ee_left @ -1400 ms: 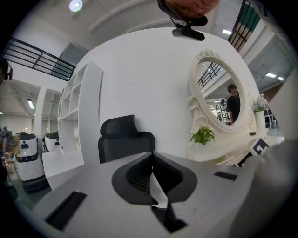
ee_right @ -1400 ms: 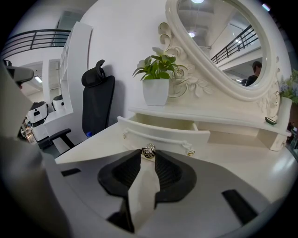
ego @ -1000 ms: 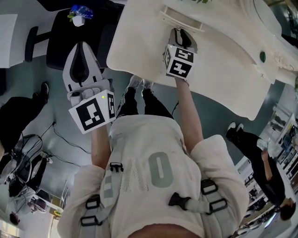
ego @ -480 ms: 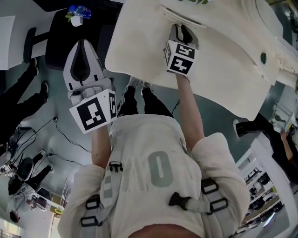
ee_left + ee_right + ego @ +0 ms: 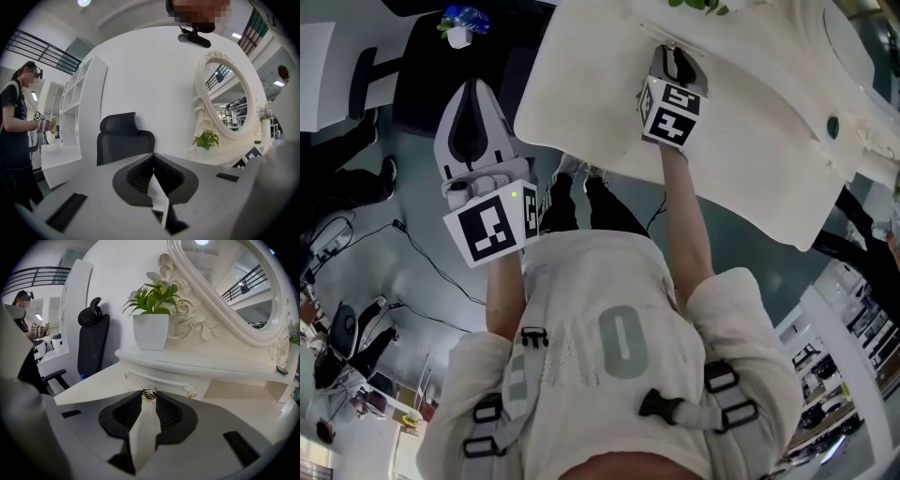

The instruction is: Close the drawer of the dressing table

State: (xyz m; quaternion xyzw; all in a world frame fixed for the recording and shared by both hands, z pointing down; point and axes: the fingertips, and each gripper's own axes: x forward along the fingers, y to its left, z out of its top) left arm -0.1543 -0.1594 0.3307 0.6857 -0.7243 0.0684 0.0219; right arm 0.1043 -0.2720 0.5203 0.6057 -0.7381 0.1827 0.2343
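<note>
The white dressing table (image 5: 750, 122) fills the upper right of the head view. Its small drawer (image 5: 164, 381) sits under the raised shelf, with a round metal knob (image 5: 150, 391) on its front. My right gripper (image 5: 150, 396) reaches over the tabletop, and its jaws are shut on that knob. In the head view the right gripper (image 5: 671, 51) meets the drawer front at the table's far side. My left gripper (image 5: 474, 86) hangs off the table's left side over the floor, jaws shut with nothing between them, and in its own view the left gripper (image 5: 153, 155) points at a black office chair (image 5: 124, 140).
An oval mirror (image 5: 234, 287) and a potted plant (image 5: 150, 331) stand on the shelf above the drawer. A black chair (image 5: 441, 66) stands left of the table. A person (image 5: 14, 131) stands at the far left. Cables lie on the floor (image 5: 422, 272).
My right gripper has moved toward the back of the table with the knob, and the drawer front has slid in under the shelf. The left gripper has barely moved.
</note>
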